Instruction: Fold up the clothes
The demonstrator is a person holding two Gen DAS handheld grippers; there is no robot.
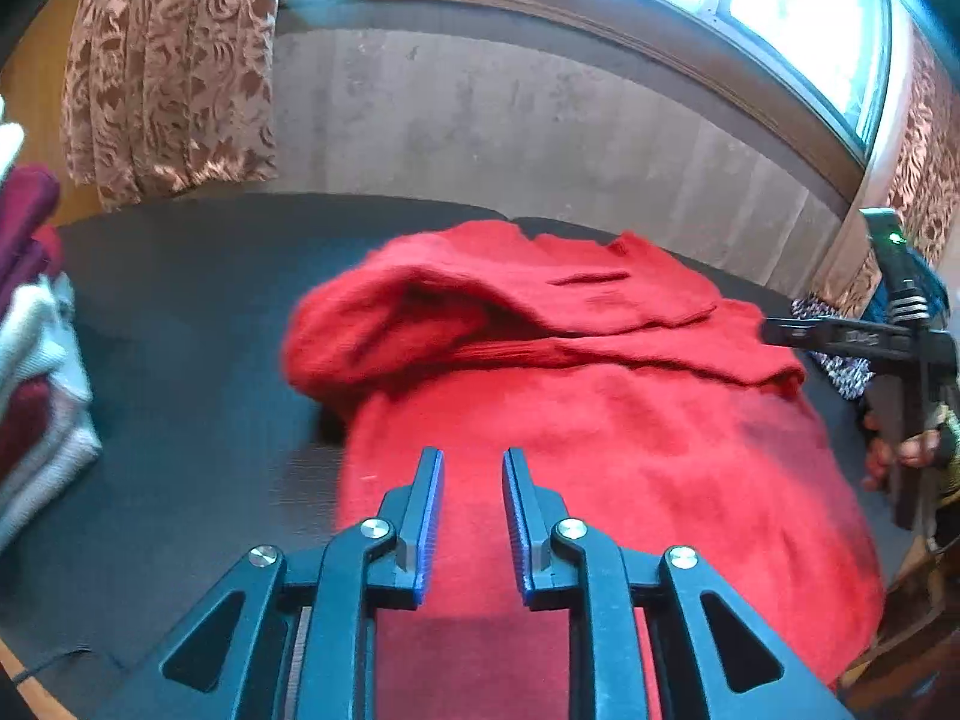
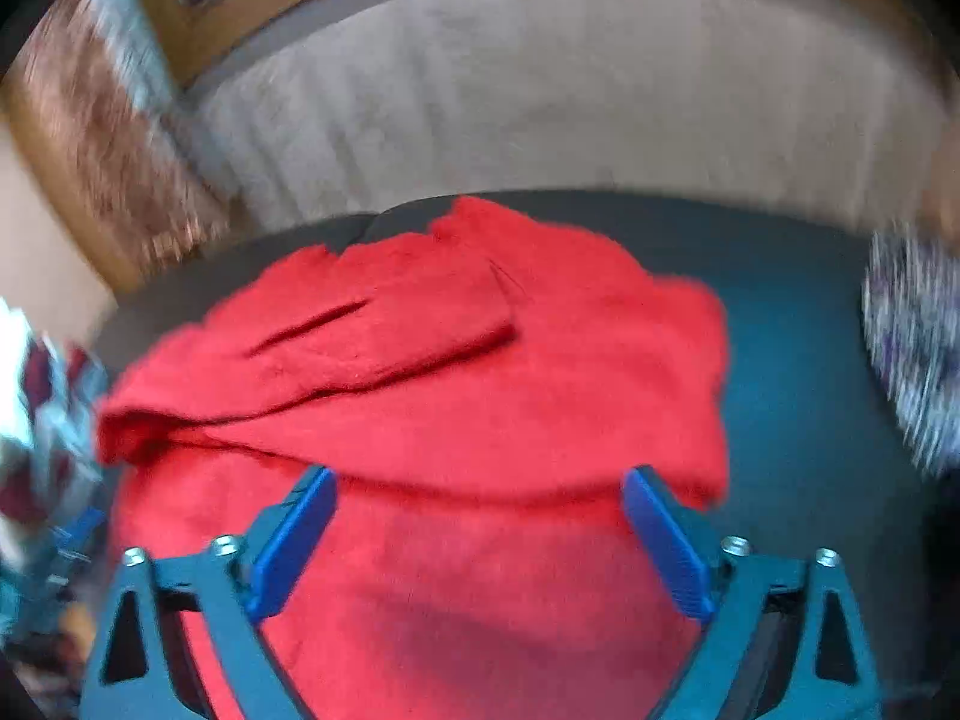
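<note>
Over the red sweater (image 1: 600, 432) on the bench (image 1: 192, 312), both grippers hovered empty: left (image 1: 473, 462) jaws slightly parted, right (image 2: 480, 480) jaws wide.

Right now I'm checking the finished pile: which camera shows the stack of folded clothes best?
The left wrist view: the stack of folded clothes sits sharp at its left edge, white and maroon layers distinct. The right wrist view shows only a motion-blurred white and maroon smear at its left edge.
</note>
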